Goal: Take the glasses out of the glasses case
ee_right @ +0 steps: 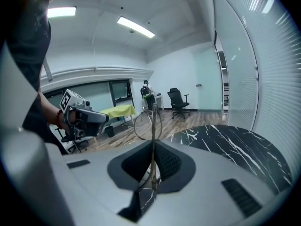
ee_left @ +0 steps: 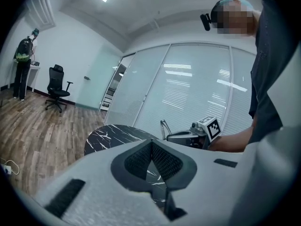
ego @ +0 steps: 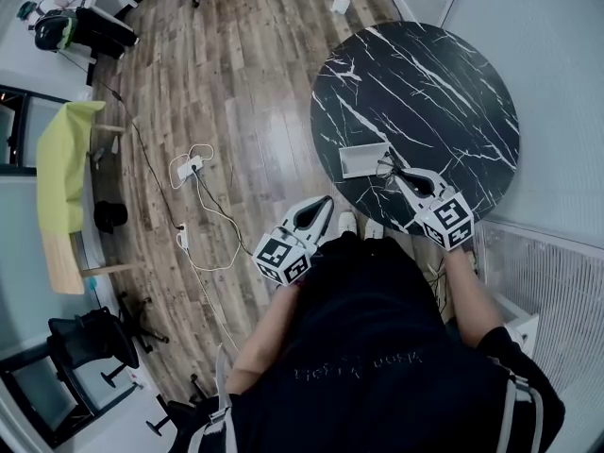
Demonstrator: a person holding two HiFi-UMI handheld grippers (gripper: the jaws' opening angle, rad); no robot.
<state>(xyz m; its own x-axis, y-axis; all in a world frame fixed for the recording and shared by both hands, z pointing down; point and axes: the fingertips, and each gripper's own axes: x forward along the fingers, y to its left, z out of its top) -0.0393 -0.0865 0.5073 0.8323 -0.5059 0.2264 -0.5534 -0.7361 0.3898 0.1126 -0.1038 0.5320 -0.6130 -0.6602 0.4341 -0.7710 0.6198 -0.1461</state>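
Observation:
The glasses (ee_right: 146, 120) are thin wire-framed, and my right gripper (ee_right: 153, 144) is shut on them, the frame standing up beyond its jaws. In the head view the glasses (ego: 386, 168) hang over the near part of the round black marble table (ego: 444, 83), at the tip of the right gripper (ego: 397, 177). The pale glasses case (ego: 363, 159) lies flat on the table just left of them. My left gripper (ego: 326, 204) is off the table's left edge, above the floor. Seen from its own camera, the left gripper (ee_left: 151, 145) is shut with nothing in it, and the right gripper (ee_left: 195, 134) shows ahead.
White cables and a power strip (ego: 193, 170) lie on the wooden floor left of the table. A yellow-green desk (ego: 64, 163) and office chairs stand at far left. A white slatted panel (ego: 543, 281) runs along the right. A person (ee_left: 21, 67) stands far back.

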